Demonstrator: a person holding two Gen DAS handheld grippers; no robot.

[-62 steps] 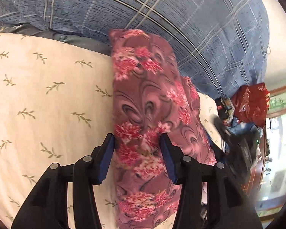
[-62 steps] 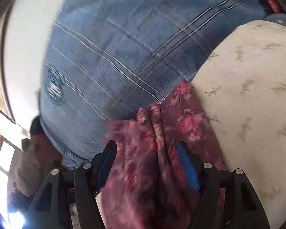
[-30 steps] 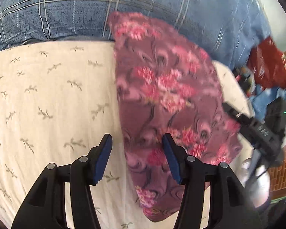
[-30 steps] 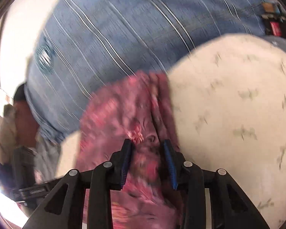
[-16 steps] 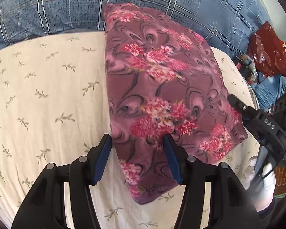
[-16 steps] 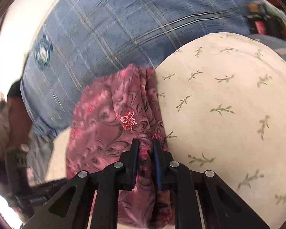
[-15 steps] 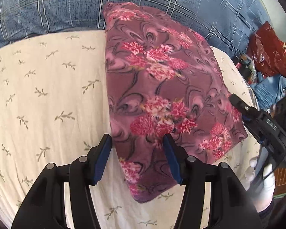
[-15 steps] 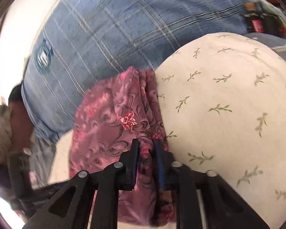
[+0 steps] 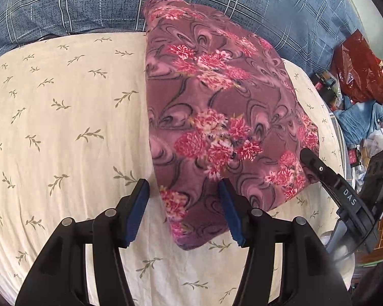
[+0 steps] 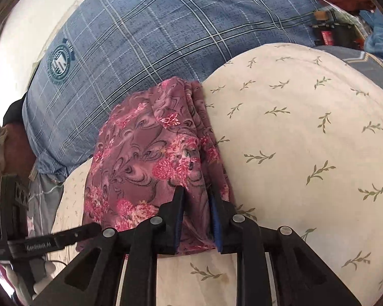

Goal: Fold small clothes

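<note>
Cream sheet (image 9: 63, 127) with small olive sprig print, covering the bed. Blue plaid pillow (image 9: 217, 2) along the sheet's 12 o'clock edge, a round emblem (image 10: 60, 62) printed near one end. Red plastic bag (image 9: 360, 74) at 2 o'clock in the left wrist view; crumpled blue denim (image 9: 365, 119) just below it, at 3 o'clock.

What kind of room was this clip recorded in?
Probably a bedroom at home: a cream leaf-print sheet covers a soft surface, a blue plaid pillow lies behind it, and household clutter sits alongside.
</note>
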